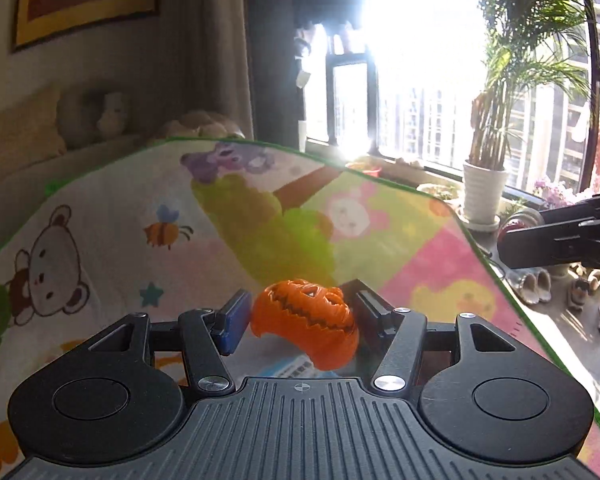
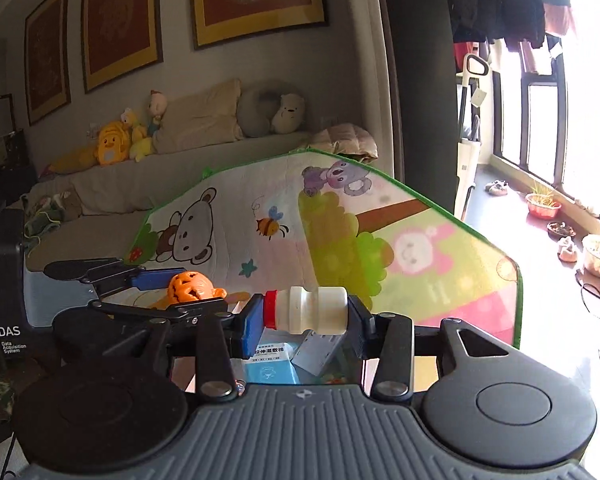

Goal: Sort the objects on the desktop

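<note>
Pumpkin toy [image 1: 306, 320] sat clamped in the left gripper [image 1: 300, 316]; the right gripper [image 2: 306, 314] clasped a white bottle [image 2: 308, 310] sideways.

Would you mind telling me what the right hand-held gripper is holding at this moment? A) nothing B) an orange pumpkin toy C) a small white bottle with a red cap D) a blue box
C: in the right wrist view, the right hand-held gripper has its fingers pressed against both ends of the small white bottle, held sideways with its red cap toward the blue pad.

Bench [image 2: 420, 304] wearing a cartoon-animal mat [image 2: 228, 236] edged in green; a light-blue printed packet [image 2: 270, 364] and a pale card [image 2: 316, 354] lying directly on it.
</note>
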Motion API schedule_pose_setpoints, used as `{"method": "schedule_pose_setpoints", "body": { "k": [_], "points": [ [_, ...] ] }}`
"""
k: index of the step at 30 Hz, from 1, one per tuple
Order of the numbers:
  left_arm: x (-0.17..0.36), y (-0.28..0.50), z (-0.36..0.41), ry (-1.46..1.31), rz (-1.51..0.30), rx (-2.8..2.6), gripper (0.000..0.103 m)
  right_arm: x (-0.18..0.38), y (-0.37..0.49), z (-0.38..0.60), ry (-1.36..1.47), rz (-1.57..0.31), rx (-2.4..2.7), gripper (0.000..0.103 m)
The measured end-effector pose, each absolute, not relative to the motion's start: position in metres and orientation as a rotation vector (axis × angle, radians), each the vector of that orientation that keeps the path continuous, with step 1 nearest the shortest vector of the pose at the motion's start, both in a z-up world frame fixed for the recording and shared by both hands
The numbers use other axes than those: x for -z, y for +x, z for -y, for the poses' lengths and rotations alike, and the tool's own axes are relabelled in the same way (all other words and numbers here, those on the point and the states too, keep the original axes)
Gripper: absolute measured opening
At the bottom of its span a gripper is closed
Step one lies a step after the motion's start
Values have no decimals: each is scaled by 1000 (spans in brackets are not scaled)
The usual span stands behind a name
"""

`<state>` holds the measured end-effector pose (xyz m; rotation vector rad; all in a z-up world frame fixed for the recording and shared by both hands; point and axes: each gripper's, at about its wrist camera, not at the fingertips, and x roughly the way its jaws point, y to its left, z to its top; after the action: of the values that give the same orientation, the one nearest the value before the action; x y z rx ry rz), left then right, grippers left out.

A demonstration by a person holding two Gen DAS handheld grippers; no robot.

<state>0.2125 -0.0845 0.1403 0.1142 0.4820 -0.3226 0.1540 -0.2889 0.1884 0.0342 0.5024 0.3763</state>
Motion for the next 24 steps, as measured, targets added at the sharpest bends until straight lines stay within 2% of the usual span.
{"method": "schedule_pose_setpoints", "body": {
  "k": [2, 4, 5, 7, 10, 19, 22, 24],
  "points": [
    [-126, 229, 76, 45, -524, 289, 67, -171, 179, 283, 49, -571, -383, 43],
    [-114, 231, 59, -11, -543, 280, 78, -150, 202, 277, 69, -646, -414, 44],
    [-110, 228, 50, -15, -538, 264, 81, -142, 211, 275, 83, -674, -410, 47],
    [-102, 215, 32, 4, -525, 229, 89, -127, 221, 270, 83, -705, -407, 48],
    [-93, 192, 2, 7, -537, 206, 94, -108, 229, 263, 75, -742, -396, 50],
    [-56, 127, -83, -31, -593, -28, 101, -99, 194, 194, -162, -661, -450, 53],
    [-46, 117, -118, -87, -633, -166, 101, -103, 171, 152, -246, -605, -546, 58],
    [-39, 112, -134, -97, -648, -229, 101, -98, 158, 120, -301, -594, -616, 67]
  ]
}}
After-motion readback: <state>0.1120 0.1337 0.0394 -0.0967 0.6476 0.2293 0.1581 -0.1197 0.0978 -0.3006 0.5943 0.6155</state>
